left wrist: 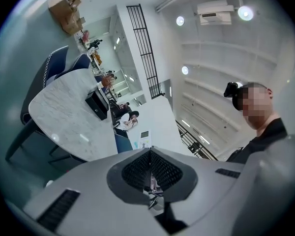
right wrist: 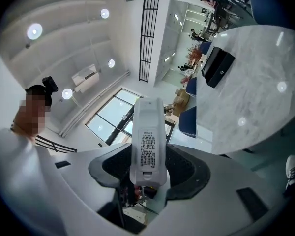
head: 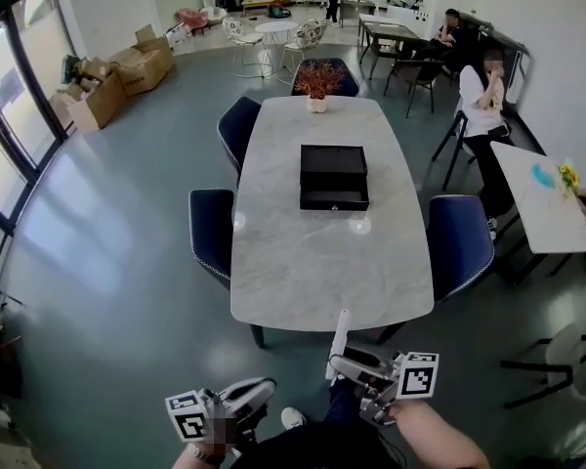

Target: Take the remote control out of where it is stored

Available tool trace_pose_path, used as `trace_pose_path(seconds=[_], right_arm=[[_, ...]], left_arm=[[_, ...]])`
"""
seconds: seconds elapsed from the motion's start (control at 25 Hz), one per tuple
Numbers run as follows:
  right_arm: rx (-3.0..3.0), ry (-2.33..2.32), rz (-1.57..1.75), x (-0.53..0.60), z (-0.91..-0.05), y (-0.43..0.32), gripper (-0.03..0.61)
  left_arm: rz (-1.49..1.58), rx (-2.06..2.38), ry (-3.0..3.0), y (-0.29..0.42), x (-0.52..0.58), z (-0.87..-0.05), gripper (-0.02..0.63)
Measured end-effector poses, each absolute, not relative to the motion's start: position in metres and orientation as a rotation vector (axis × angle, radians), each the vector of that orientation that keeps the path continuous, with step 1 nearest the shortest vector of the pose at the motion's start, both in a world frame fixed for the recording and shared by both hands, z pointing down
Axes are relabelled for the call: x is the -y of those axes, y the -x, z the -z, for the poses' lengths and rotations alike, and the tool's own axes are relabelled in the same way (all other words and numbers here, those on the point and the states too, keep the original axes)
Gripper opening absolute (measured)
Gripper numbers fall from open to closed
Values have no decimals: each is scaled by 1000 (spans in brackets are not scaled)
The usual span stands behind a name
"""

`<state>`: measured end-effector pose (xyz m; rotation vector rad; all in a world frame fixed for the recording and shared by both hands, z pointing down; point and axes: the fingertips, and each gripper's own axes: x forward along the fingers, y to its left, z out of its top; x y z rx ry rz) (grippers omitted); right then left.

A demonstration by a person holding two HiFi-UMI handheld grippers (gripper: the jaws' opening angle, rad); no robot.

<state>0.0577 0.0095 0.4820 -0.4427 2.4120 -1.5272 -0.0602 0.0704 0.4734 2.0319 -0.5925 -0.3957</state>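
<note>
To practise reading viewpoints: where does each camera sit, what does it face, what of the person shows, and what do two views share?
Head view: head-mounted, facing down at the table; left gripper, right gripper, forearm show.
Left gripper view: on its gripper, facing ceilingward; shut jaws, person.
Right gripper view: likewise; jaws clamping the remote control, person.
All share the black box.

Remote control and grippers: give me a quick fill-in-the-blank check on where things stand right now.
The right gripper is shut on the white ___.
The left gripper has its jaws ___, with nothing between them.
The black box stands on the marble ___, touched by neither gripper.
Missing words: remote control; shut; table.
</note>
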Motion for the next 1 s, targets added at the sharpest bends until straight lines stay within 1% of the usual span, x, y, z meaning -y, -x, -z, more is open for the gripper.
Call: trace_pose_path(seconds=[0.24,0.52,1.0], right_arm=[[-2305,473,1553,-81,-483,-62,216],[-2277,524,1526,-131,-484,-67,216],[-2300,470,1481,-157,-475,-70,216]], left_arm=[[392,530,-2045,54,-106,-474,8],[365,492,-2060,49,-133,-476,8],[373,476,-2058,36,-150,-476,8]])
